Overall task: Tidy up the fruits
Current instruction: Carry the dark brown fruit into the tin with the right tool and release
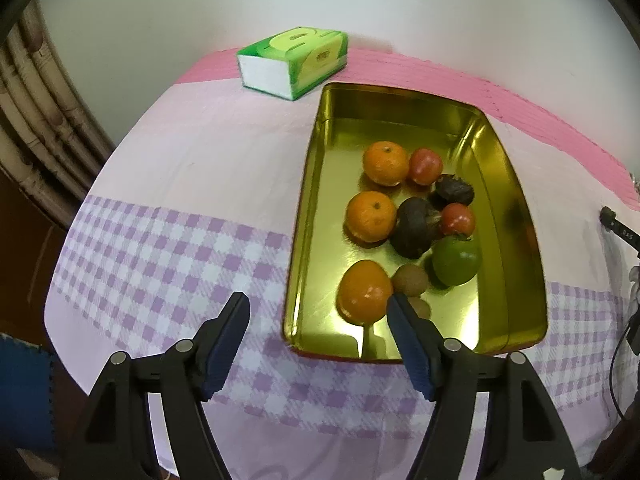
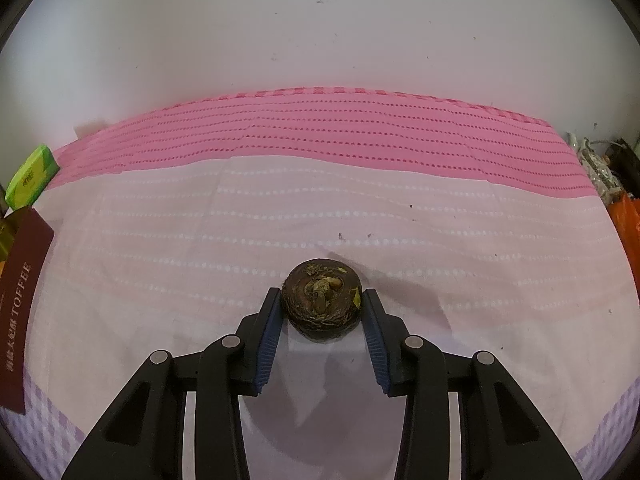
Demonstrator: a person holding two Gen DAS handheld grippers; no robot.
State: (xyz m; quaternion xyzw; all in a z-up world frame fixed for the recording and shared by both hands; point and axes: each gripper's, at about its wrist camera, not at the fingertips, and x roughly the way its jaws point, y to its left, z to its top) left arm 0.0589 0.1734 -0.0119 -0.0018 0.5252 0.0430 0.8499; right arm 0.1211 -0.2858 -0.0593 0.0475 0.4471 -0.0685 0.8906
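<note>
Water chestnut (image 2: 321, 305), probably, sitting on tablecloth (image 2: 360, 216) squarely between right gripper (image 2: 321, 306) fingertips, pads touching both flanks, apparently clamping it. Lying well right of gold tin (image 1: 308, 216) holding remaining fruit. Left gripper (image 1: 316, 308) hanging open, empty, over tin's near-left corner.

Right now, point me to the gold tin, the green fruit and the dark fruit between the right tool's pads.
gold tin (image 1: 404, 108): left wrist view, bare far floor.
green fruit (image 1: 457, 261): left wrist view, its middle.
dark fruit (image 2: 321, 300): right wrist view, its top.
</note>
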